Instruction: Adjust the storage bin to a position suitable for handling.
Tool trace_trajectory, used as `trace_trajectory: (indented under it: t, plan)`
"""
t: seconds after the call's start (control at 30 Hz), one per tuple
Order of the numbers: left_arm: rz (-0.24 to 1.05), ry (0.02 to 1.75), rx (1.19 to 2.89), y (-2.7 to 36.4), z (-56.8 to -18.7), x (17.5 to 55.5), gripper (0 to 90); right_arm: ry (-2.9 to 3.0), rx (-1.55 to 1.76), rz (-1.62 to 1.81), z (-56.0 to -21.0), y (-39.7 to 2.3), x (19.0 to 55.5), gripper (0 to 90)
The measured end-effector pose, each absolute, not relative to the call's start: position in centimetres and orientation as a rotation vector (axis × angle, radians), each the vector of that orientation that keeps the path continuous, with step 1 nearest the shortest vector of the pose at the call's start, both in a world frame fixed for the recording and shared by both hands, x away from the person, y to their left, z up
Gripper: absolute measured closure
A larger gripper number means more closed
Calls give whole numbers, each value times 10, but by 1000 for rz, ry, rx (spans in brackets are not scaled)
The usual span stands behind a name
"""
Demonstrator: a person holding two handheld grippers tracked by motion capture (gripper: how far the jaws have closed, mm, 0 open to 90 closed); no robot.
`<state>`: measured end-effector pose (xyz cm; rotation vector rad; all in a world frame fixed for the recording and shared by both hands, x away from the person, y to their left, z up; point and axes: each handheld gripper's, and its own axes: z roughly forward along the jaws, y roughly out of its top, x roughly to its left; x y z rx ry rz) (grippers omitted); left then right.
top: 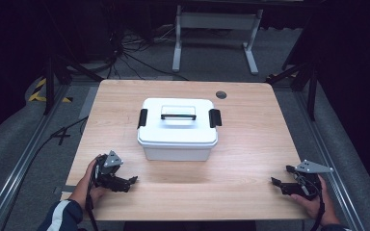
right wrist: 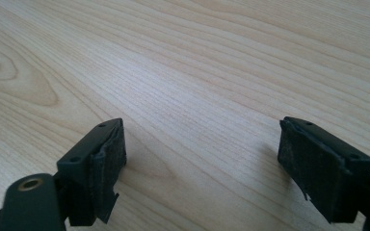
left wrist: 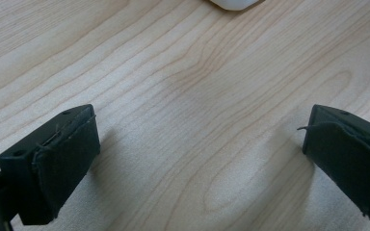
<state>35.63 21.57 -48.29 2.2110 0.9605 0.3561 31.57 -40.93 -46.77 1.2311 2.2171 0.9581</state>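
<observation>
Tongs gaping, empty — left tongs (top: 134,180), right tongs (top: 279,174) low over table (top: 250,144), aimed inward, flanking box (top: 178,129).

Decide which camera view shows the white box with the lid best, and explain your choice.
The high view: the whole white box sits mid-table, showing its lid, handle and both black latches. The left gripper view catches just a white corner at its top edge. The right gripper view looks at bare table.

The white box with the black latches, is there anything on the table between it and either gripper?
Nothing visible. Bare wood lies between the white box and the left gripper near the table's front left, and likewise the right gripper at front right. Both grippers are open and hold nothing.
</observation>
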Motion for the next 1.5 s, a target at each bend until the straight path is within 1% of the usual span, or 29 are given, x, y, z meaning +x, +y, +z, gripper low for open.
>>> trace_trajectory:
  t: [0.37, 0.53, 0.87, 1.0, 1.07, 1.1, 1.13, 1.33, 1.5]
  plan:
    - [356, 956, 2213, 216, -483, 357, 0, 2216, 1231, 958, -468, -409, 316, 175]
    - [345, 906, 2236, 218, -482, 360, 1, 2221, 1231, 959, -468, -409, 316, 174]
    - [323, 873, 2239, 218, -483, 363, 3, 2265, 1223, 934, -464, -410, 319, 181]
    - [324, 876, 2243, 220, -482, 361, 5, 2299, 1200, 919, -462, -408, 321, 235]
    - [320, 875, 2242, 222, -483, 360, 5, 2322, 1186, 912, -460, -407, 322, 238]
    - [320, 875, 2242, 222, -483, 360, 5, 2332, 1178, 906, -460, -406, 323, 261]
    - [329, 879, 2239, 223, -483, 359, 5, 2344, 1167, 906, -459, -405, 323, 303]
    - [318, 861, 2255, 224, -482, 361, 0, 2369, 1136, 893, -451, -399, 327, 334]
    - [316, 862, 2249, 223, -482, 361, 1, 2383, 1073, 906, -429, -392, 335, 357]
